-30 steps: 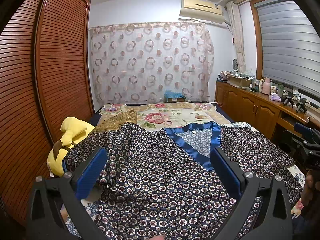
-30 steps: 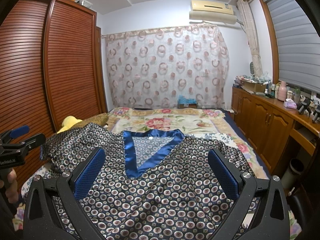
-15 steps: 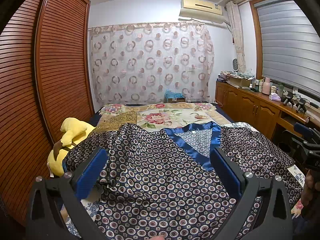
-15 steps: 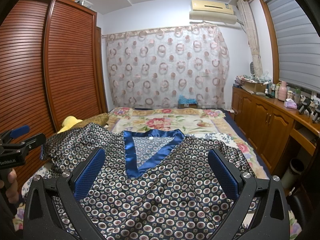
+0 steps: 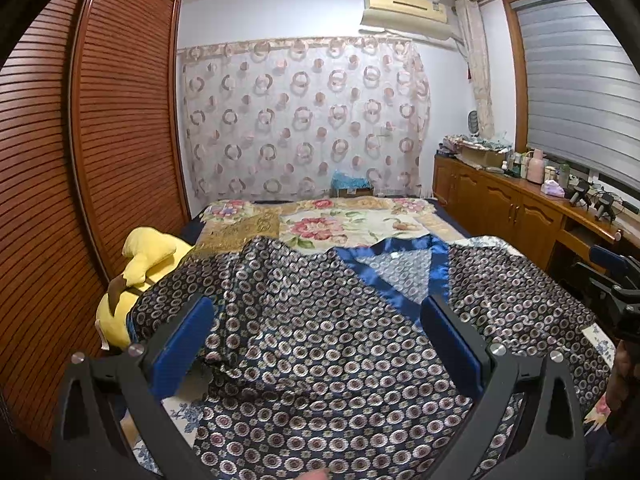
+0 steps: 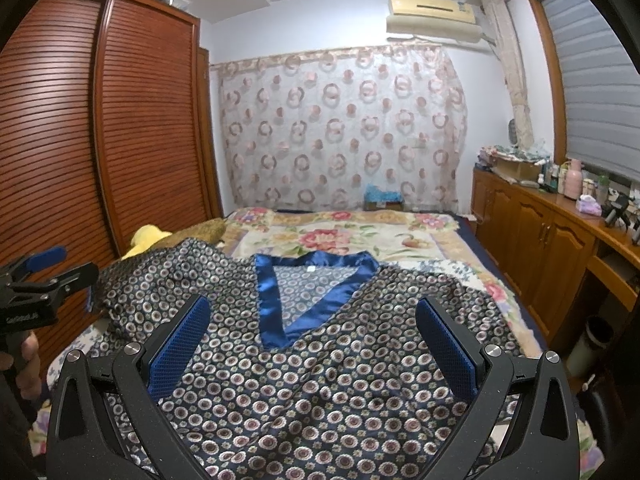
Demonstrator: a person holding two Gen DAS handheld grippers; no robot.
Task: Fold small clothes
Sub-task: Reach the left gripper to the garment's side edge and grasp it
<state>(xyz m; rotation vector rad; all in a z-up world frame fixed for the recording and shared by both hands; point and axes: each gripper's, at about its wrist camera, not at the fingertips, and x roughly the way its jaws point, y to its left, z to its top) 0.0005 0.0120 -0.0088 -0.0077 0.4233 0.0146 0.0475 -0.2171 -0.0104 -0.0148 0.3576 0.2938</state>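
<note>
While both grippers hovered above the bed, the room held the following.

Garment: a dark patterned top [image 5: 320, 340] with a blue satin V-neck trim [image 6: 276, 292] lay spread flat, front up, across the near end of the bed [image 6: 360, 236]; its left sleeve was bunched and rumpled toward the wardrobe side.

Left gripper [image 5: 320, 344]: jaws stood wide apart with nothing between them, poised over the left half of the garment; whether the blue pads [image 5: 180, 344] touched the cloth could not be told.

Right gripper [image 6: 312, 348]: jaws likewise spread wide and empty, centred just below the point of the V-neck, blue pads either side of it.

Hands: a hand [image 6: 28, 364] gripped the handle of the left gripper at the left edge of the right wrist view; part of a hand [image 5: 624, 376] showed at the right edge of the left wrist view.

Bedcover: a floral quilt [image 5: 340, 228] covered the far part of the bed beyond the collar.

Plush toy: a yellow soft toy [image 5: 136, 268] lay at the bed's left edge, partly under the bunched sleeve.

Wardrobe: slatted brown wooden doors [image 5: 120, 120] along the left wall.

Curtain: sheer, ring-patterned [image 6: 340, 128], on the far wall.

Desk: a wooden cabinet run [image 6: 540, 240] along the right wall, carrying bottles and small clutter.

Air conditioner: wall unit [image 6: 432, 12] above the curtain.
</note>
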